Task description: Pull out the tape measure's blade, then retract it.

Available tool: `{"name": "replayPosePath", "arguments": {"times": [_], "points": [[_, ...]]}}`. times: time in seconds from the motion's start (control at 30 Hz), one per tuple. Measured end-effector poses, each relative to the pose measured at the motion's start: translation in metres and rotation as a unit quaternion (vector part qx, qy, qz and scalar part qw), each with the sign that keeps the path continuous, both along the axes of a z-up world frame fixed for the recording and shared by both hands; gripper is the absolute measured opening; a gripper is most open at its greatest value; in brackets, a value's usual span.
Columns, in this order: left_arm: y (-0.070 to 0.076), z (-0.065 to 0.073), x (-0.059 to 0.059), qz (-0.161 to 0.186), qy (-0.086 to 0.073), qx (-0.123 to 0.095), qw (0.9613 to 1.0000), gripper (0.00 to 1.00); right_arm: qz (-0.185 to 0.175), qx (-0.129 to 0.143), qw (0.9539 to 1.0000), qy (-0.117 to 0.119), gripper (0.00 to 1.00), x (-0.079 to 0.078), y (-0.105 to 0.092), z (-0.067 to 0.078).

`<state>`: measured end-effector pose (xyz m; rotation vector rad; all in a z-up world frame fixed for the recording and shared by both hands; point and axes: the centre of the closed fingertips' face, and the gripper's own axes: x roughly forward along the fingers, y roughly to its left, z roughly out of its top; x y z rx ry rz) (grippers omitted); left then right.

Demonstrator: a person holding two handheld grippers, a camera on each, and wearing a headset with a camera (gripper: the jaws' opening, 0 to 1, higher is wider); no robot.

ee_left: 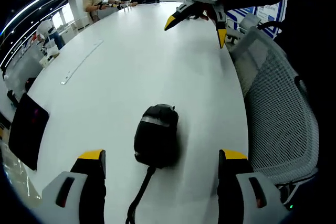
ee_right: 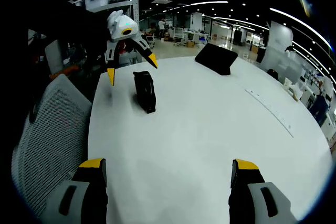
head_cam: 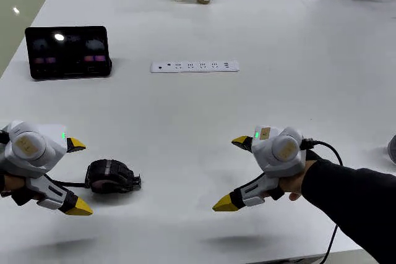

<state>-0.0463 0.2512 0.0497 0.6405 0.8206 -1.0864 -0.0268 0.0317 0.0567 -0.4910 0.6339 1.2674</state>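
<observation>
— Our left hand-held gripper (head_cam: 78, 176) stands wide open and holds nothing. The tape measure (head_cam: 110, 176) lies on the white table (head_cam: 204, 122) just ahead of its jaws, not touching them, with no blade drawn out.
— And our right hand-held gripper (head_cam: 230, 173)?
— Wide open too, and empty, well apart to the right of the case.
— How do we expect the thing to handle?
— We judge the black case hard and compact, with some heft. It should not crush, though its rounded edges may slip. We would clamp the left across its broad flanks.
— And the blade?
— Thin sprung steel, we guess: stiff for a short way, then apt to kink, and quick to snap back. We think its hook sits at the end facing the right hand-held gripper, though it is too small to tell. We would pinch there and pull straight.
— The cord (head_cam: 68, 184)?
— It trails from the case toward our left, so we should keep it out of the jaws.
</observation>
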Motion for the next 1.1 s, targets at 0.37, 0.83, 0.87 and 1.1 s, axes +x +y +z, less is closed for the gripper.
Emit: {"name": "replayPosePath", "arguments": {"times": [0.37,0.83,0.87,1.1], "points": [[-0.012,-0.005,0.011,-0.021,-0.013,0.021,0.9995,0.8,0.023,0.003,0.9995,0.021,0.97,-0.004,0.027,-0.009],[-0.026,-0.018,0.013,-0.029,0.007,0.028,0.9991,0.68,0.036,0.004,0.9989,0.029,0.95,-0.001,0.059,-0.015],[-0.026,-0.02,0.013,-0.031,0.006,0.031,0.999,0.67,0.04,0.003,0.9988,0.029,0.95,-0.002,0.061,-0.016],[-0.024,-0.03,0.017,-0.04,0.008,0.051,0.9979,0.6,0.045,0.001,0.9983,0.036,0.92,-0.003,0.079,-0.019]]}}
